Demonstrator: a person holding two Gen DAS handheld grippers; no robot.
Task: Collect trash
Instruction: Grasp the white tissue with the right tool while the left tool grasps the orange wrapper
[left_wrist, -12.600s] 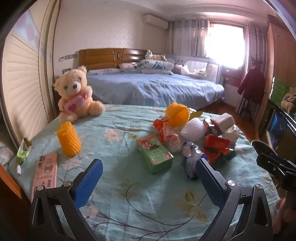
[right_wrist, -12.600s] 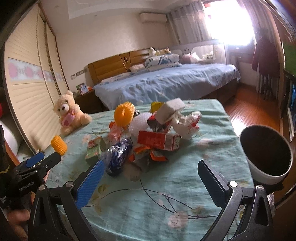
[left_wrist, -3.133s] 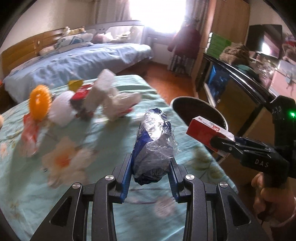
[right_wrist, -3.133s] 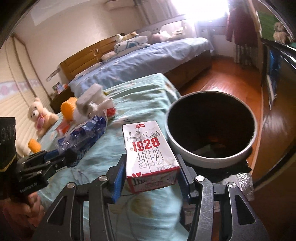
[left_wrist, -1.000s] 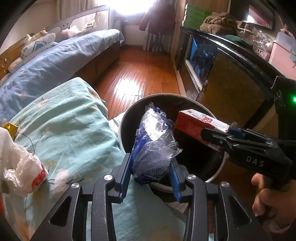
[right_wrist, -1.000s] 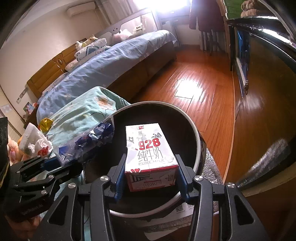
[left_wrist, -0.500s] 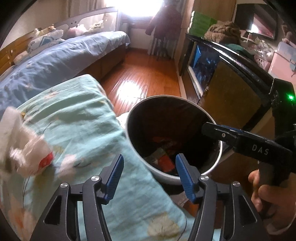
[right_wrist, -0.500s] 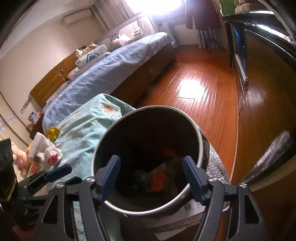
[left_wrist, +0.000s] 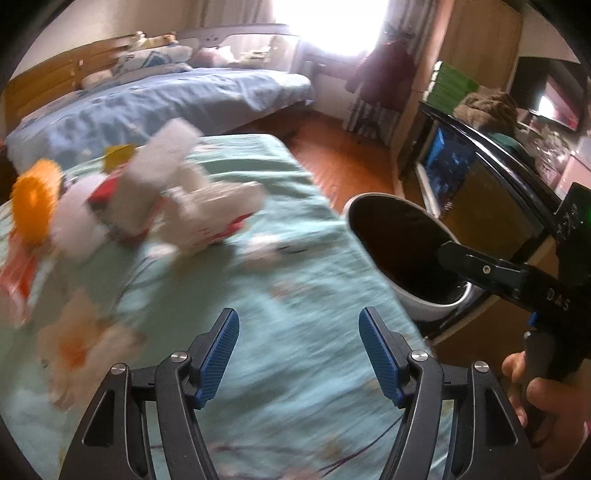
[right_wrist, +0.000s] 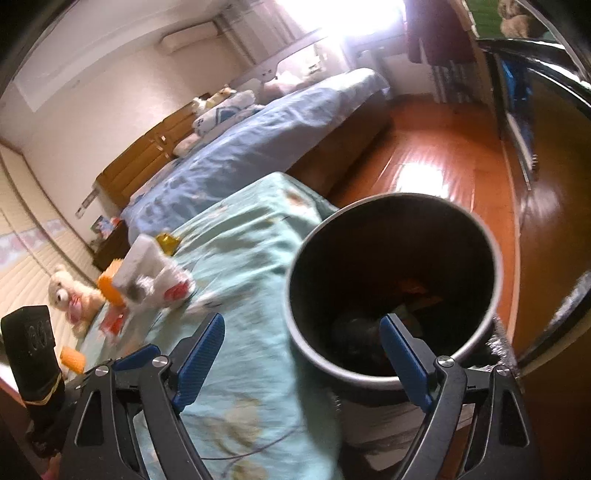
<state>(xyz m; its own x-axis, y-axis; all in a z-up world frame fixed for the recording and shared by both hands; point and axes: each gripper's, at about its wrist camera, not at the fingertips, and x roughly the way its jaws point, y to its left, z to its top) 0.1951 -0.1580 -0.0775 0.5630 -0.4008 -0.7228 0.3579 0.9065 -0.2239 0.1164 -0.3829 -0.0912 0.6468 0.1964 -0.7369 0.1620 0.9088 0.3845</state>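
Surface (left_wrist: 303, 258): covered by a pale teal floral cloth. On it: a blurred heap of white and red wrappers (left_wrist: 177, 206), an orange ribbed plastic piece (left_wrist: 35, 199), a cream teddy bear (right_wrist: 72, 295). Wooden floor (right_wrist: 436, 155): carries a round dark-lined bin (right_wrist: 391, 284) beside the surface.

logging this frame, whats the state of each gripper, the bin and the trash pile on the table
left gripper: open, empty, over the tablecloth
right gripper: open, empty, by the bin's near rim
trash bin: upright, uncovered, some trash at the bottom
trash pile: heaped on the table, blurred, untouched by either gripper
teddy bear: sitting at the table's far end
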